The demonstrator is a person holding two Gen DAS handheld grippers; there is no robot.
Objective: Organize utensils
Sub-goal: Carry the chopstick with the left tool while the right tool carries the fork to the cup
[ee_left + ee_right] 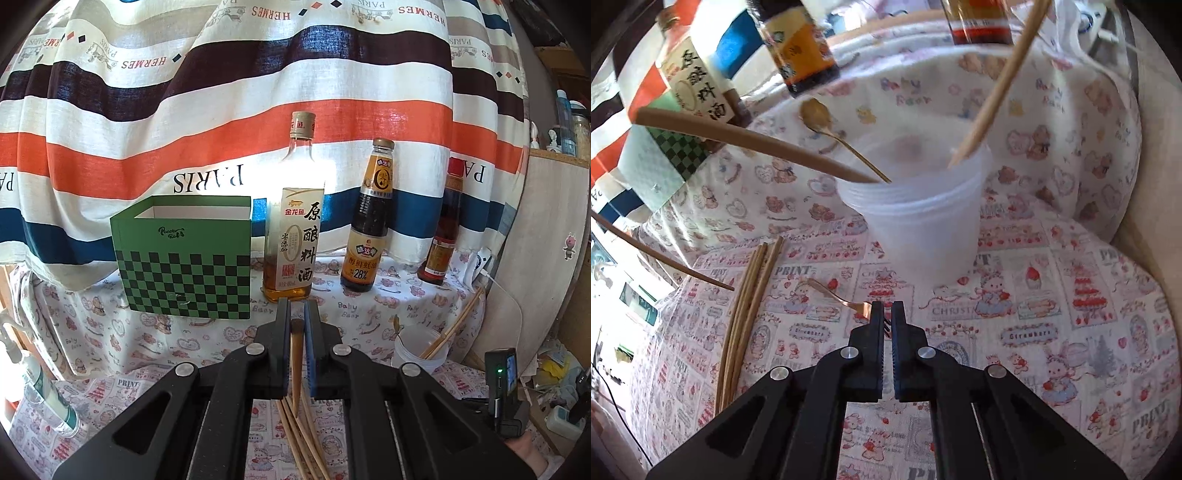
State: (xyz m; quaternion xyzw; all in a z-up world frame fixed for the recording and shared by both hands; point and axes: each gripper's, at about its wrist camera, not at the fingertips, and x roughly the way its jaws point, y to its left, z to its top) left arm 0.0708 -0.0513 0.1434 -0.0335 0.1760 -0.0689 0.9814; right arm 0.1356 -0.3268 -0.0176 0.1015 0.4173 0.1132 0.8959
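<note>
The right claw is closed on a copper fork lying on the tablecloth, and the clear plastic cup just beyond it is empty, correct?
Not quite. The right claw is closed on the copper fork on the tablecloth, but the clear plastic cup just beyond it is not empty: the right wrist view shows a gold spoon and chopsticks standing in it.

You are looking at a striped curtain point(229, 122) hanging behind the table, whose printed tablecloth point(207, 343) is showing bears and hearts. A green checkered box point(184, 262) is standing open beside a cooking wine bottle point(291, 240); a dark sauce bottle point(369, 229) and a red-labelled bottle point(441, 240) are standing further right.
</note>
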